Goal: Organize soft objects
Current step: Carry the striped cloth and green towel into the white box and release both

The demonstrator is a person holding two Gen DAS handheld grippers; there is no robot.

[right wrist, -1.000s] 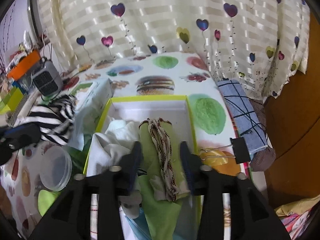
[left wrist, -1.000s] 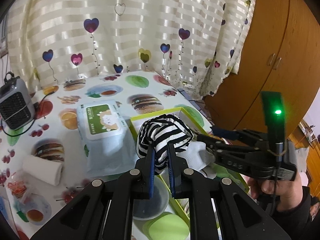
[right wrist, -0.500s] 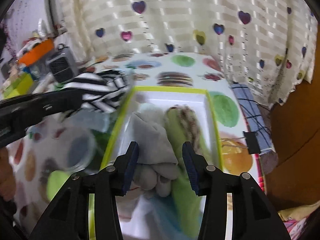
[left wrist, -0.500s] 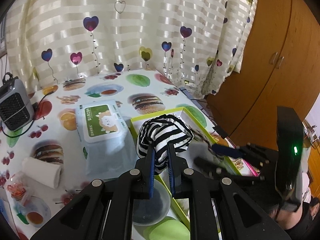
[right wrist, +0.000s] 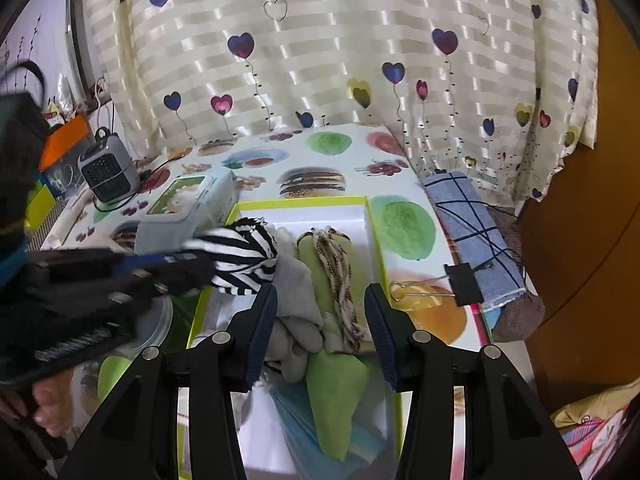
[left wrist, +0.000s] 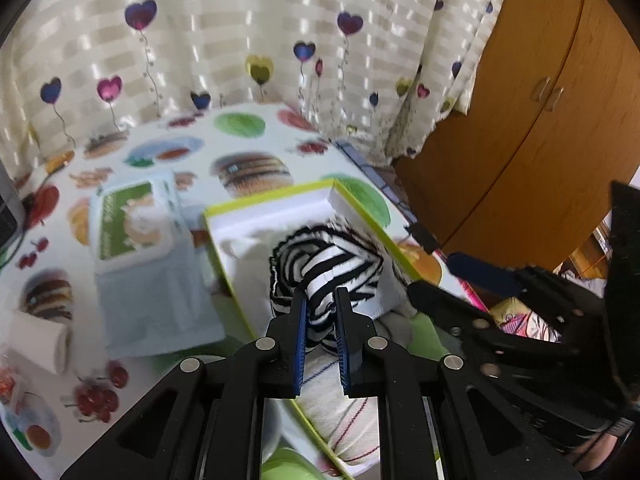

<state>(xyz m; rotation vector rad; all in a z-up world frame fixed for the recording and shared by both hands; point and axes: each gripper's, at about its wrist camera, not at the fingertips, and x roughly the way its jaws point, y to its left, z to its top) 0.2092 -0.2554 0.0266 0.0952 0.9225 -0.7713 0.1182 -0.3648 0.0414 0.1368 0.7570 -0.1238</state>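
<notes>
Striped cloth carried above the yellow-rimmed white cardboard box [right wrist: 372, 224].

My left gripper [left wrist: 322, 322] pinches one black-and-white striped fabric bundle [left wrist: 326, 266] over the box's left part; my right gripper [right wrist: 320, 312] hangs half-open, empty. Inside the box, near to far: one green folded cloth [right wrist: 336, 392], one grey cloth [right wrist: 296, 292], one green roll with braided cord [right wrist: 332, 268].

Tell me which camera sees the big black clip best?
The right wrist view. There the clip lies whole and sharp on the table, wire handles spread, its black body on the edge of the blue checked cloth. The left wrist view shows only a small dark bit past the box.
</notes>
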